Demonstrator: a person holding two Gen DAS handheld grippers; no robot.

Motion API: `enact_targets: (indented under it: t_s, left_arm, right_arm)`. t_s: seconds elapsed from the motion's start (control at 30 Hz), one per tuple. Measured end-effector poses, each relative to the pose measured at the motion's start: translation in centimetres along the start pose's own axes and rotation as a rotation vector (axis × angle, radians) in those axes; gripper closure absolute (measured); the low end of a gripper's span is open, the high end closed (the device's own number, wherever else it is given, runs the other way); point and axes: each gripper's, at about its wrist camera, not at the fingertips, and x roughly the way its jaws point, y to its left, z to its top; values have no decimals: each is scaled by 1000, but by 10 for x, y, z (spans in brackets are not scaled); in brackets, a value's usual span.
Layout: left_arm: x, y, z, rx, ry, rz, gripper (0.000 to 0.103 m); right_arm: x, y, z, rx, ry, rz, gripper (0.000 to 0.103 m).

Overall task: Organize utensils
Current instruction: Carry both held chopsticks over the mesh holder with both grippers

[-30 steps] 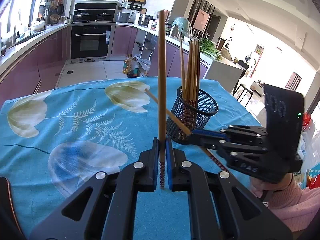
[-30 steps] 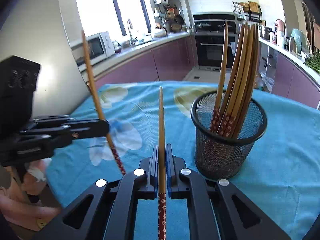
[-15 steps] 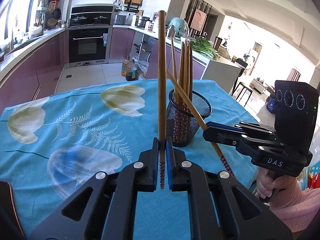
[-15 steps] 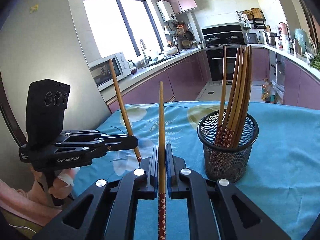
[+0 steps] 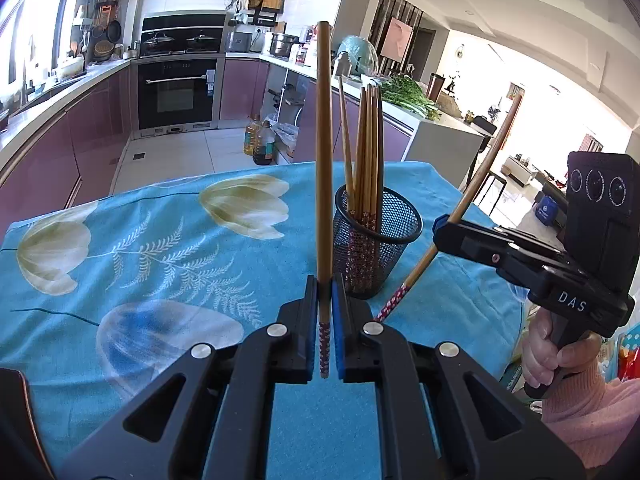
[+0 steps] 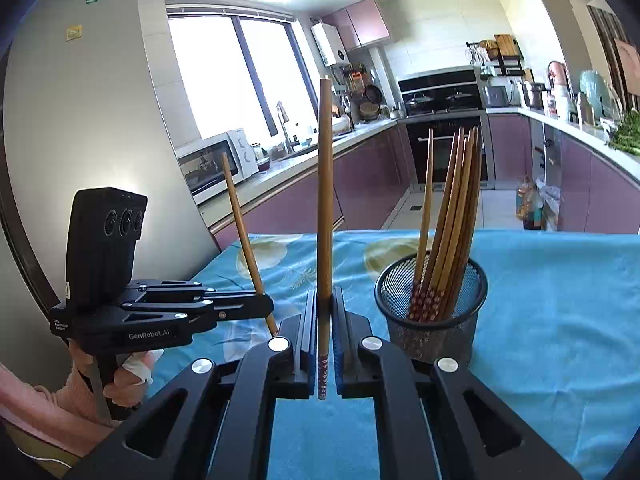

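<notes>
A black mesh cup stands on the blue floral tablecloth with several wooden chopsticks upright in it. My left gripper is shut on one wooden chopstick, held near its red patterned end, tip pointing up, just left of the cup. My right gripper is shut on a second chopstick, tilted in the left wrist view, to the right of the cup and above the cloth.
The tablecloth covers the table, whose far edge drops to the kitchen floor. Purple cabinets, an oven and a microwave line the walls. A person's hand in a pink sleeve holds the right gripper's handle.
The right gripper with its chopstick moved from in front of the cup out to its right and rose. Its chopstick now tilts up to the right. The left gripper stayed put.
</notes>
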Motion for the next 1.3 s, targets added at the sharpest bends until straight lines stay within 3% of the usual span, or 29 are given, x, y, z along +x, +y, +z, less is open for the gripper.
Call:
enact_targets:
  t_s: [0.6,1.3]
  left_arm:
    - [-5,-11,21,31,-49,-2,95]
    - [-31,-33,66,84,-174,-13,95]
  right_arm:
    - [-15,5,14,-41,-60,-52,97]
    - [-31,-2,35,-74,-135,-108,97]
